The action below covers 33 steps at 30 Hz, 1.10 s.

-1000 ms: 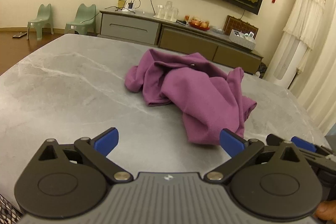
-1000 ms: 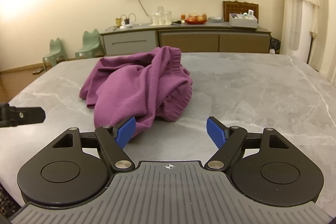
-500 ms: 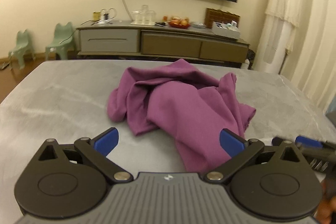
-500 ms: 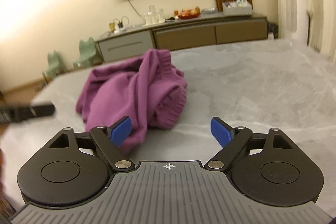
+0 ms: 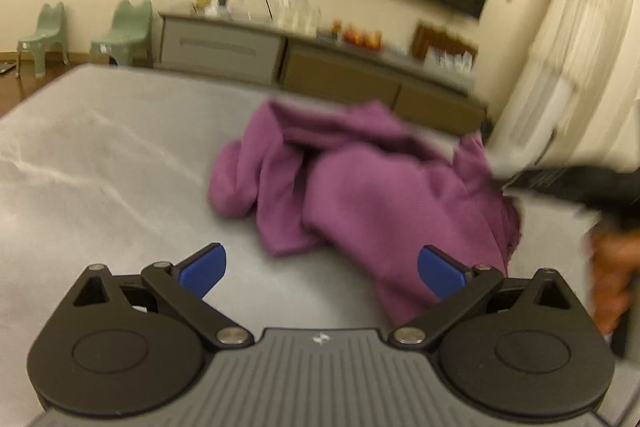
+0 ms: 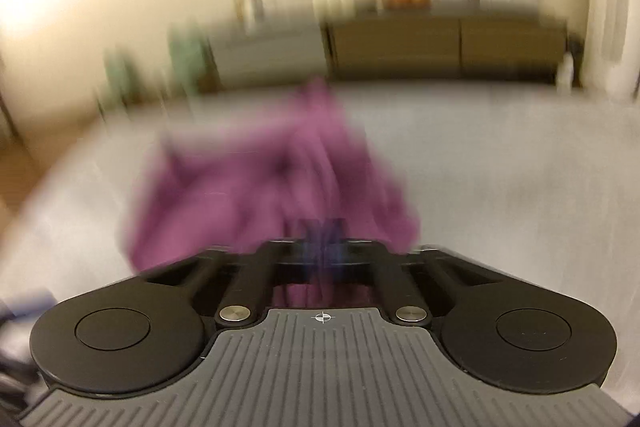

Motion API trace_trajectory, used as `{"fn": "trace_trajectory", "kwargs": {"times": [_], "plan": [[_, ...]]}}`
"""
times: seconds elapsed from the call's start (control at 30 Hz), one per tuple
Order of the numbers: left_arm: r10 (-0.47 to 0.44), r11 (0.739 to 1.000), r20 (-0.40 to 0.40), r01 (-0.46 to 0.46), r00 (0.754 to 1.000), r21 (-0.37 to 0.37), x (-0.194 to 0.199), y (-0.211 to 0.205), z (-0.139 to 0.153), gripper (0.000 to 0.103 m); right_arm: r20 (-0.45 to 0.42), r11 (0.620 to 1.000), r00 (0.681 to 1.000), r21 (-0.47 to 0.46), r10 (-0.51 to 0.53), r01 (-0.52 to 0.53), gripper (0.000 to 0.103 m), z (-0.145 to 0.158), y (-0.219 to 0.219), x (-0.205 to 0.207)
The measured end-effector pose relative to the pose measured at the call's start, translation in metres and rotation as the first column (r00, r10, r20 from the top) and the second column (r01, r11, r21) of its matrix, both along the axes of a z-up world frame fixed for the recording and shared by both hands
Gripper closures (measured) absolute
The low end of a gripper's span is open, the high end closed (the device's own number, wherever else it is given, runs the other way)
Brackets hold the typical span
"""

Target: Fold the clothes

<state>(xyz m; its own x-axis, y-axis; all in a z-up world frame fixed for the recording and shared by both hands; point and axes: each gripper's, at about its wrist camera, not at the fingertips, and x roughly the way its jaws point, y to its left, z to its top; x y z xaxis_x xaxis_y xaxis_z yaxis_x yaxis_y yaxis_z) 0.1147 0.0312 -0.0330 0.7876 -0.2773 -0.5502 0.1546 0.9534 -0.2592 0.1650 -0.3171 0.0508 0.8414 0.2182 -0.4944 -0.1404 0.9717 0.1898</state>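
Observation:
A crumpled purple garment (image 5: 360,183) lies in a heap on the grey marble table (image 5: 100,167). My left gripper (image 5: 322,269) is open and empty, just short of the garment's near edge, with its right pad over the cloth. In the blurred right wrist view the garment (image 6: 260,195) fills the middle. My right gripper (image 6: 322,233) has its blue pads together on a fold of the purple cloth. The right gripper also shows in the left wrist view (image 5: 580,183) as a dark blurred shape at the garment's right side.
A long sideboard (image 5: 320,67) with glasses and fruit stands behind the table against the wall. Two small green chairs (image 5: 120,31) sit at the far left. A white curtain-like column (image 5: 560,47) stands at the right.
My right gripper has moved fast onto the garment and shut on a fold of it. The left gripper has swung a little and stayed open near the cloth.

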Motion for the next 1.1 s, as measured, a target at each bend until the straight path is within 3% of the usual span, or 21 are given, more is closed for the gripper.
{"fn": "trace_trajectory", "kwargs": {"times": [0.03,0.1,0.17,0.2,0.23,0.27,0.33,0.37,0.47,0.5,0.53,0.6,0.63,0.7,0.73,0.8,0.9,0.97,1.03,1.07,1.1], "plan": [[0.009,1.0,0.02,-0.008,1.0,-0.013,-0.003,0.005,0.005,0.0,0.15,1.0,0.989,-0.006,0.016,-0.016,0.103,0.038,-0.003,-0.026],[0.019,0.999,0.05,-0.018,0.999,-0.03,-0.008,0.013,0.013,0.0,0.413,0.999,0.91,-0.037,0.037,-0.023,0.103,0.11,-0.007,-0.084],[0.018,0.999,0.065,-0.016,0.998,-0.031,-0.012,0.018,0.016,0.0,0.525,0.998,0.85,-0.061,0.047,-0.017,0.103,0.144,-0.011,-0.124],[0.019,0.999,0.057,-0.017,0.998,-0.031,-0.012,0.019,0.015,0.0,0.54,0.998,0.84,-0.07,0.04,-0.003,0.103,0.148,-0.013,-0.134],[0.02,0.999,0.05,-0.019,0.999,-0.031,-0.013,0.02,0.013,0.0,0.513,0.998,0.858,-0.059,0.031,-0.001,0.094,0.143,-0.015,-0.131],[0.02,0.999,0.04,-0.018,0.999,-0.031,-0.013,0.021,0.012,0.0,0.426,0.999,0.904,-0.034,0.033,-0.021,0.084,0.126,-0.018,-0.115],[0.011,0.999,0.007,-0.011,1.0,-0.037,-0.011,0.019,0.006,0.0,0.215,0.999,0.976,0.031,0.027,-0.034,0.013,0.081,-0.021,-0.076],[0.006,0.999,-0.007,-0.007,1.0,-0.046,-0.011,0.018,0.002,0.0,0.099,0.998,0.995,0.053,0.013,-0.019,0.01,0.048,-0.019,-0.056],[0.0,0.999,-0.033,-0.002,0.999,-0.047,-0.009,0.015,-0.005,0.0,-0.114,1.0,0.993,0.013,0.015,-0.014,0.019,-0.031,0.001,-0.016],[0.001,0.999,-0.027,-0.002,1.0,-0.032,-0.01,0.014,-0.005,0.0,-0.171,1.0,0.985,-0.003,0.029,-0.03,0.042,-0.053,0.01,-0.006],[0.004,1.0,-0.019,-0.005,1.0,-0.016,-0.01,0.013,-0.004,0.0,-0.223,0.999,0.974,-0.017,0.042,-0.047,0.075,-0.072,0.019,0.004],[0.027,0.999,0.009,-0.027,1.0,0.02,-0.013,0.016,-0.002,0.0,-0.225,0.995,0.971,-0.036,0.079,-0.089,0.09,-0.065,0.03,0.012],[0.038,0.999,0.023,-0.039,0.999,0.035,-0.015,0.017,0.0,0.0,-0.219,0.993,0.971,-0.042,0.097,-0.108,0.093,-0.06,0.035,0.015],[0.05,0.998,0.035,-0.05,0.998,0.022,-0.017,0.023,0.004,0.0,-0.002,0.995,0.995,0.021,0.102,-0.102,0.098,0.008,0.027,-0.01],[0.054,0.999,0.038,-0.054,0.998,0.008,-0.017,0.026,0.006,0.0,0.107,0.994,0.989,0.03,0.098,-0.102,0.102,0.041,0.024,-0.028],[0.063,0.998,0.039,-0.062,0.997,-0.024,-0.017,0.03,0.009,0.0,0.335,0.988,0.935,0.058,0.116,-0.143,0.103,0.104,0.018,-0.075],[0.07,0.996,0.039,-0.068,0.997,-0.049,-0.016,0.032,0.012,0.0,0.488,0.983,0.86,0.018,0.152,-0.184,0.103,0.154,0.027,-0.116],[0.074,0.997,0.04,-0.072,0.996,-0.041,-0.016,0.031,0.011,0.0,0.419,0.976,0.883,-0.054,0.213,-0.21,0.103,0.144,0.051,-0.106],[0.063,0.998,0.042,-0.062,0.997,-0.03,-0.017,0.029,0.01,0.0,0.281,0.963,0.928,-0.18,0.244,-0.199,0.102,0.099,0.072,-0.084],[0.053,0.998,0.044,-0.052,0.998,-0.026,-0.019,0.028,0.01,0.0,0.213,0.953,0.947,-0.236,0.242,-0.191,0.099,0.074,0.077,-0.074],[0.042,0.999,0.045,-0.041,0.998,-0.021,-0.02,0.026,0.01,0.0,0.159,0.95,0.964,-0.264,0.215,-0.168,0.085,0.051,0.069,-0.068]]}}
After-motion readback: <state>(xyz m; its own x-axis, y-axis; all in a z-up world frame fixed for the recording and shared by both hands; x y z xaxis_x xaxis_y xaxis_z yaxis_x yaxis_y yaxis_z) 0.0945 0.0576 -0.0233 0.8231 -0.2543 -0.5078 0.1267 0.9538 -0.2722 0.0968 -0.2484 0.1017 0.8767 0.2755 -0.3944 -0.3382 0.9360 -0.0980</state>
